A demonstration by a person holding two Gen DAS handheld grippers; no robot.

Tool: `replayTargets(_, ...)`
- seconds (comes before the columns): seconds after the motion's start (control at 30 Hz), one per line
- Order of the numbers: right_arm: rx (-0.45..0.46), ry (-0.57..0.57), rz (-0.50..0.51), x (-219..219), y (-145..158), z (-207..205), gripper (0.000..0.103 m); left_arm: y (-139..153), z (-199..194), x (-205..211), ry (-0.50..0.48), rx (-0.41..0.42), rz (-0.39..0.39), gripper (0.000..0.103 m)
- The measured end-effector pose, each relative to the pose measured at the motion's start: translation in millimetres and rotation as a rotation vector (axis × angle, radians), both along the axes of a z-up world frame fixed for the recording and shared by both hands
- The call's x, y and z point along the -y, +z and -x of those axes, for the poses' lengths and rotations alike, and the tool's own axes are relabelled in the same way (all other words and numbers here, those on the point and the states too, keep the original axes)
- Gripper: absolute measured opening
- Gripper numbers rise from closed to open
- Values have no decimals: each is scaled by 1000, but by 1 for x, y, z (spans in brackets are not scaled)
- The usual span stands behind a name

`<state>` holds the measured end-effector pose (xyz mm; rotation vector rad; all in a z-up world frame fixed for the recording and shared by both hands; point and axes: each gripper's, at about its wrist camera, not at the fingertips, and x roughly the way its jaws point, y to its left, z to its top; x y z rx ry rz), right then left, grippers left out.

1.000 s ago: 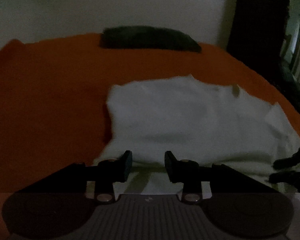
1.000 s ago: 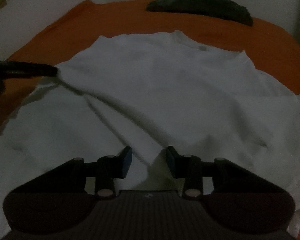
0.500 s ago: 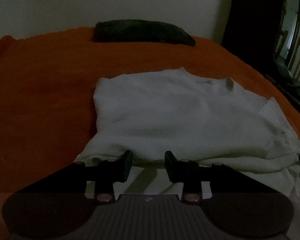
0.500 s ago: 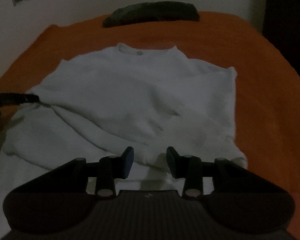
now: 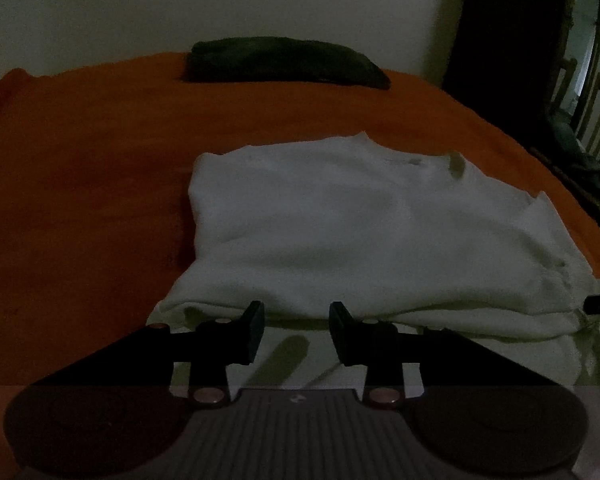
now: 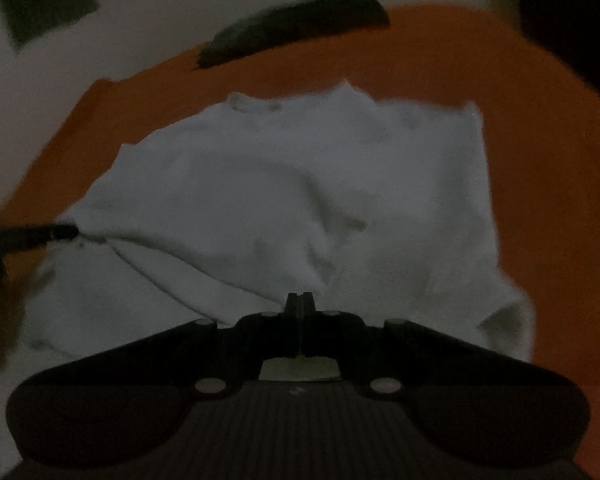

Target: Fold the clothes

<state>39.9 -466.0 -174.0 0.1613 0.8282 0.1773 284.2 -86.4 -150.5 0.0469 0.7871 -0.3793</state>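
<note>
A dim room. An orange bedspread [image 5: 100, 168] covers a bed that fills most of the view. A dark pillow [image 5: 284, 62] lies at its far end against a pale wall [image 5: 260, 0]. To the right stand a dark doorway [image 5: 500, 32] and wooden chair backs [image 5: 596, 108].

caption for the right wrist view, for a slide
Right gripper shut at the near edge of a rumpled white shirt lying on an orange bedspread.

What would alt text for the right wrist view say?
Dim, blurred view: the right tongs are shut at the near fold of a rumpled white shirt lying on an orange bed. A dark pillow lies at the far edge.
</note>
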Motion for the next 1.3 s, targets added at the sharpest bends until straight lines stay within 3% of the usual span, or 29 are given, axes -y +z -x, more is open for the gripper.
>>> replayTargets(0.13,34,175,95,-30,12,-8,21,-5,-3,2,-3,-30,-15,32)
replayTargets(0.3,50,389,163,-92,16,-41,21,-13,-17,4,45,-31,-58,32)
replayTargets(0.43,16,491,181,-127,7,-74,21,-3,-33,-3,95,-43,12,32)
replayTargets(0.57,-4,498,158,-137,0,-99,21,3,-45,-4,104,-56,56,32)
replayTargets(0.8,39,486,164,-136,10,-104,21,2,-63,-12,163,-180,179,32)
replayTargets(1.0,28,537,257,-148,6,-110,21,-2,-76,-5,170,-207,160,32)
replayTargets(1.3,2,546,312,-156,1,-121,21,-2,-76,-4,174,-216,144,32)
